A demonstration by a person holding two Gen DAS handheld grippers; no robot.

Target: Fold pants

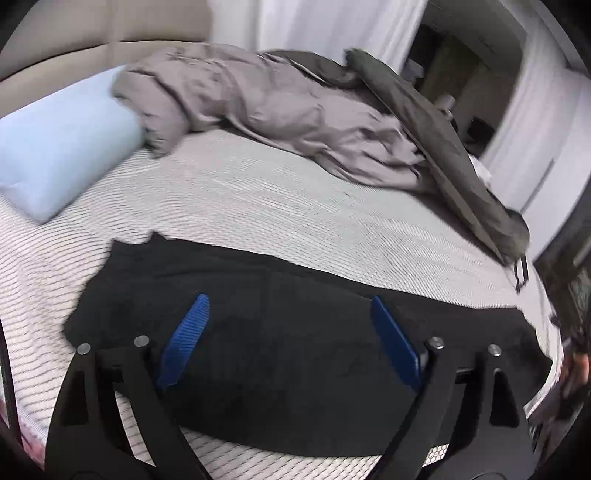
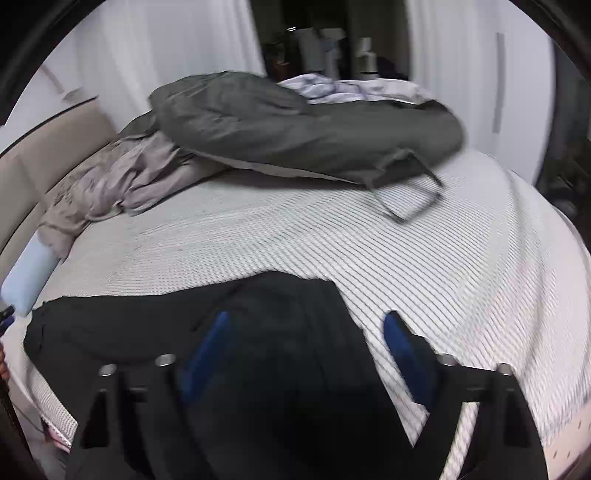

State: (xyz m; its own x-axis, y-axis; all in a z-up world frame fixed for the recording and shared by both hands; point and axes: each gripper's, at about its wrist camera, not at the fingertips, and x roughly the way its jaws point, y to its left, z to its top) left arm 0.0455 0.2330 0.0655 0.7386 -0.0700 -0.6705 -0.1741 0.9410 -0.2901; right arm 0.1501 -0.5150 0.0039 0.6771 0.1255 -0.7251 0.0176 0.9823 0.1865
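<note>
The black pants (image 1: 295,332) lie spread flat along the near edge of the bed (image 1: 258,199), a long dark band on the white ribbed cover. From the left wrist view they run across almost the whole width of the picture, with one ragged end near the left and the other reaching toward the bed's right edge. In the right wrist view the pants (image 2: 155,332) stretch away to the left, and one end bunches up into a hump right in front of the camera.

The left claw (image 1: 290,332) hangs above the pants with its blue pads (image 1: 183,339) spread wide. Nothing is pinched between them; the cloth lies below, apart from the pads. The right claw (image 2: 308,354) is spread wide too, one blue pad (image 2: 207,350) over the dark cloth and the other over the bare cover just beside the pants' edge. It grips nothing either. Both views are smeared with motion blur.

Farther back on the bed a rumpled grey blanket (image 1: 266,110) is heaped toward the headboard (image 1: 74,55), and a long dark grey bag (image 2: 306,125) with a loop strap lies across it toward the far side. A pale blue pillow (image 1: 62,147) sits at the head end, well apart from the pants. White curtains (image 1: 314,26) hang behind the bed.
</note>
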